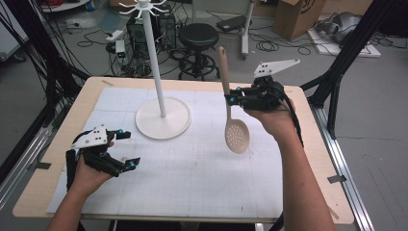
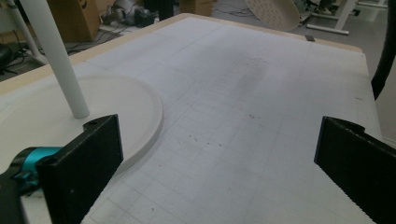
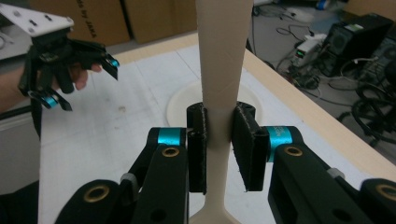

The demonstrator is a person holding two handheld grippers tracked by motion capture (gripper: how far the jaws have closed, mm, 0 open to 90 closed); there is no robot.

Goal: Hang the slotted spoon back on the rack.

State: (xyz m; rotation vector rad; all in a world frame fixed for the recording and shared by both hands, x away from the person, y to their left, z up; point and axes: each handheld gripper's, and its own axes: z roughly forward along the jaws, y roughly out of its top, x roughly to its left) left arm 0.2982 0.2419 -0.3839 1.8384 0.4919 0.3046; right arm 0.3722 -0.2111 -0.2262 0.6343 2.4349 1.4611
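Slotted spoon (image 1: pixel 233 109): beige, hanging nearly upright in the air above the right half of the desk, perforated bowl down and handle tip up; no part of it touches the mat.
Grip point: the right tool (image 3: pixel 219 148) pinches the handle partway along its length, both black pads pressed flat against it, as the right gripper view shows up close.
Right tool in the high view (image 1: pixel 234 97): held well above the desk by the person's right hand, pointing toward the stand.
Stand (image 1: pixel 159 77): white pole on a round base, set left of the spoon and well apart from it; at its top a ring of small hooks (image 1: pixel 143 6), all bare.
Left tool (image 1: pixel 126 149): resting low near the front left of the desk, jaws spread wide with nothing between them; the left gripper view looks across the base of the stand (image 2: pixel 140 100).
Desk (image 1: pixel 308 144): light wood with a white gridded mat.
Done, by my reading: the spoon is picked up and lifted clear.
Left to do, by my reading: carry it across and up to a hook, catch the handle end there, then release. Whether the handle has a hanging hole I cannot tell.
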